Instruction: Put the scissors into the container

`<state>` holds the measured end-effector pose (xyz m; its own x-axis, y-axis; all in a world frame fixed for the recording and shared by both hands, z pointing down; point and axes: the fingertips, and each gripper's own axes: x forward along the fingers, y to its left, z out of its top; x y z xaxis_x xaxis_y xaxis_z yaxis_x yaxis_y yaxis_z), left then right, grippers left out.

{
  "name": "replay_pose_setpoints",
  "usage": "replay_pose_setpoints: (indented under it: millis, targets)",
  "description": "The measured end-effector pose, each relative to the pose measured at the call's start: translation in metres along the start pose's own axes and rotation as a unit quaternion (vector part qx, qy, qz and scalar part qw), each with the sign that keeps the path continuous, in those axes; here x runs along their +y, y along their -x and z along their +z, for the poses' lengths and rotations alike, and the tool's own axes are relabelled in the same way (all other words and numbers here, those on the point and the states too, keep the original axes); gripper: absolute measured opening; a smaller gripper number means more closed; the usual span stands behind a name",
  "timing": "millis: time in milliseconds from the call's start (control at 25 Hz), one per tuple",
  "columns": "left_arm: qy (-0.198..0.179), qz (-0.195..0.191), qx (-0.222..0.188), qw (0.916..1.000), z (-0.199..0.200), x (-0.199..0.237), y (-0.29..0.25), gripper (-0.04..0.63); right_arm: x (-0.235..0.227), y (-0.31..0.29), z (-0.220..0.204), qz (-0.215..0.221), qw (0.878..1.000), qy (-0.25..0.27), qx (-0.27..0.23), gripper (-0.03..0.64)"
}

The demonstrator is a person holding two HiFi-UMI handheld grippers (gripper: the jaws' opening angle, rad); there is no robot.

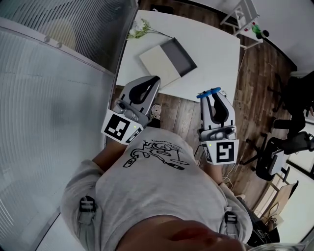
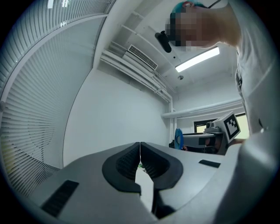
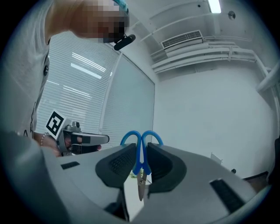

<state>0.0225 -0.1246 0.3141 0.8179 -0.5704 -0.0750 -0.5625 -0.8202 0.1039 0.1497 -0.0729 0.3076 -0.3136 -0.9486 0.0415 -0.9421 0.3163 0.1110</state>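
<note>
Blue-handled scissors (image 1: pixel 208 92) are clamped in my right gripper (image 1: pixel 213 96), held up in front of the person's chest. In the right gripper view the jaws are shut on the scissors (image 3: pixel 141 146): the handle loops stick out past the pads and the blades point back toward the camera. My left gripper (image 1: pixel 153 81) is shut and holds nothing, its pads touching (image 2: pixel 140 151). The container (image 1: pixel 177 56), an open grey box with a beige lid (image 1: pixel 158 67) beside it, lies on the white table (image 1: pixel 216 54) ahead of both grippers.
A sprig of white flowers (image 1: pixel 140 29) lies at the table's far left corner. A ribbed glass wall (image 1: pixel 49 98) runs along the left. Black office chairs (image 1: pixel 289 142) stand at the right on the wood floor, and a white rack (image 1: pixel 240 14) is beyond the table.
</note>
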Motion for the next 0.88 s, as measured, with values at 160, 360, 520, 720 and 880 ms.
replay_pose_setpoints:
  millis: [160,360,520,720,880]
  targets:
    - [-0.001,-0.003,-0.002,1.0000,0.001,0.021,-0.014,0.021,-0.007,-0.026,-0.001,-0.002,1.000,-0.003,0.000,0.091]
    - [-0.002,-0.007,-0.002,1.0000,0.002,0.038,-0.028,0.021,-0.014,-0.047,0.001,-0.005,1.000,-0.003,-0.004,0.091]
    - [-0.005,-0.012,0.003,0.9999,-0.003,0.055,-0.041,0.021,-0.020,-0.066,-0.002,-0.007,1.000,-0.006,-0.005,0.091]
    - [-0.003,-0.012,0.008,0.9999,-0.007,0.072,-0.053,0.020,-0.029,-0.087,-0.006,-0.006,1.000,-0.008,-0.004,0.091]
    - [-0.005,-0.008,0.005,0.9999,-0.007,0.063,-0.054,0.020,-0.033,-0.082,-0.008,0.004,1.000,-0.005,-0.003,0.091]
